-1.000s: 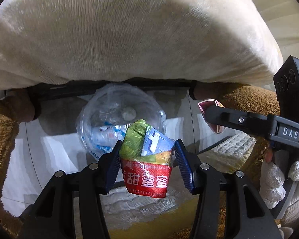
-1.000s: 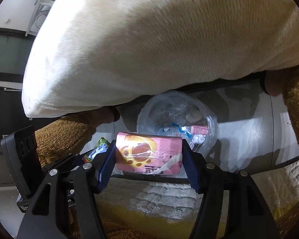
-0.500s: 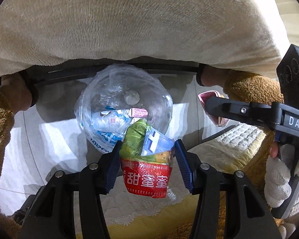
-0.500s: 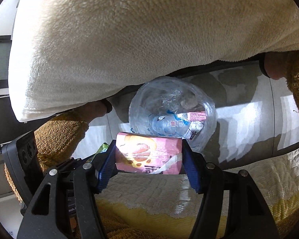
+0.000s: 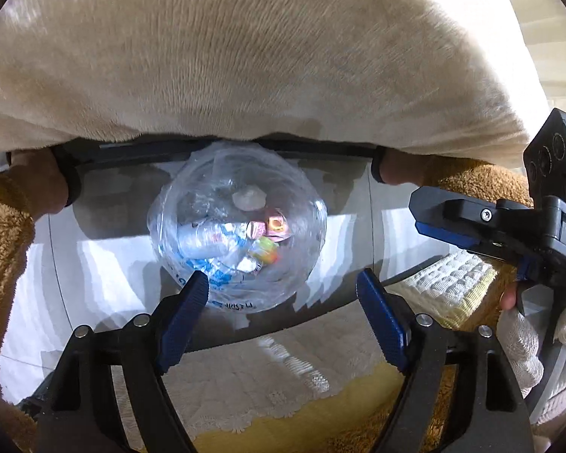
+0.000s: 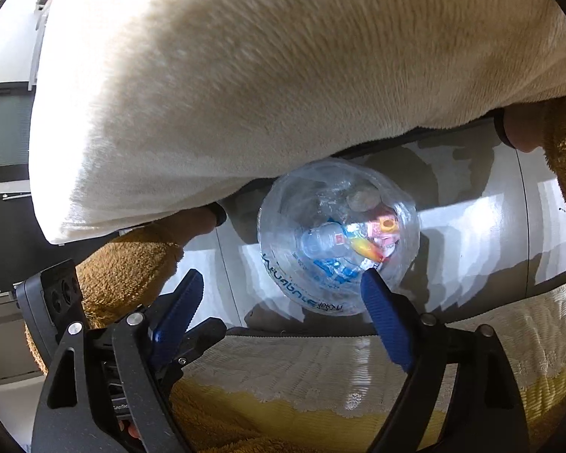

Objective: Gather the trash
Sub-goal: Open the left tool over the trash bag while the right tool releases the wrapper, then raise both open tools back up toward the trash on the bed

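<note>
Sunlit pale floor [image 5: 105, 260] beneath a cream plush cushion [image 5: 245, 56].

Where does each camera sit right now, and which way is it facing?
Left wrist: on the left gripper, looking steeply down past its open, empty jaws into the clear trash bag; the right gripper and a gloved hand show at right.
Right wrist: on the right gripper, looking down into the same clear trash bag, jaws open and empty; the left gripper shows lower left.
Shared: the bag, the cream blanket overhead, and each other's gripper. Both jaws have just been opening.
</note>
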A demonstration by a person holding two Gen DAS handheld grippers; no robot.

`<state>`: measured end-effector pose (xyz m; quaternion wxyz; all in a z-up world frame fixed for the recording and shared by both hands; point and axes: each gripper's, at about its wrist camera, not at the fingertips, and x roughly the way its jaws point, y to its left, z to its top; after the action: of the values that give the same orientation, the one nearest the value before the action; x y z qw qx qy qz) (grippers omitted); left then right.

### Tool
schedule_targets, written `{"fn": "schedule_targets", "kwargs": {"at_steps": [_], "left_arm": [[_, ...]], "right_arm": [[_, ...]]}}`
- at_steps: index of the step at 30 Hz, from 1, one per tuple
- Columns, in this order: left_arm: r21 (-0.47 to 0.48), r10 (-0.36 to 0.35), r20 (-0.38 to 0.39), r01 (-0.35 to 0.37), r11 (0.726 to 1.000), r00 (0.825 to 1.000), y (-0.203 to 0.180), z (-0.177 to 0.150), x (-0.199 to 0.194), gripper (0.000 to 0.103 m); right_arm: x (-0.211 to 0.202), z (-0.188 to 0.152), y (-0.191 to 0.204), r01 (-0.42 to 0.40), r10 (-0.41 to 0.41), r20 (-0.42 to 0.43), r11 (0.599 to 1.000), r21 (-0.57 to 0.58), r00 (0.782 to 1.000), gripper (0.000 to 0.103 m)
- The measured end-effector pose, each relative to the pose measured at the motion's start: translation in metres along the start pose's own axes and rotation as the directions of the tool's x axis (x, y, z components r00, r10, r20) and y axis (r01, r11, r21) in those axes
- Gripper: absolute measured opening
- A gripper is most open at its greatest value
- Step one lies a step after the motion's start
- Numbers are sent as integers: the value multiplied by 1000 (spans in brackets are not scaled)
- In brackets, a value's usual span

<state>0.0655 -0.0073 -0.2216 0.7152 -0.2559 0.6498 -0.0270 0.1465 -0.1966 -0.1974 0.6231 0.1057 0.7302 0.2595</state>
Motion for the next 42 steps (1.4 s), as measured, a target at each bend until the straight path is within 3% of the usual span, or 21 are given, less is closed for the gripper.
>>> {"fn": "schedule_targets", "kwargs": {"at_steps": [6,12,19,25,28,32,38,40,42], "left_arm": [[51,-29,114,24,998,993,-9,-4,-24,79],[99,-87,268,62,993,959,-14,-15,-60,79],[181,-141,472,61,982,871,-24,-32,-109,79],[234,-152,606,7,972,781,-35,-48,-145,79],[252,-156,649,-16,968,745,-40,-50,-158,79],[260,-144,687,-55,964,712,-45,-46,-179,79],[256,-149,706,-53,965,692,-43,-20,-196,79],[253,-150,701,-46,966,697,-42,-6,-198,79],[250,-148,687,-40,967,711,-43,12,-197,79]], "right_arm": [[-20,-9,13,-10,17,90,996,-85,996,84],[-53,-29,31,-18,75,236,972,-234,969,84],[-98,-60,45,41,136,431,925,-378,892,84],[-136,-81,51,104,189,559,887,-450,808,84],[-152,-83,55,125,208,594,874,-470,778,84],[-170,-76,66,153,222,626,860,-487,748,84],[-190,-39,82,180,225,639,845,-504,736,84],[-192,-19,85,169,226,631,848,-502,742,84],[-192,7,89,129,234,603,859,-496,763,84]]}}
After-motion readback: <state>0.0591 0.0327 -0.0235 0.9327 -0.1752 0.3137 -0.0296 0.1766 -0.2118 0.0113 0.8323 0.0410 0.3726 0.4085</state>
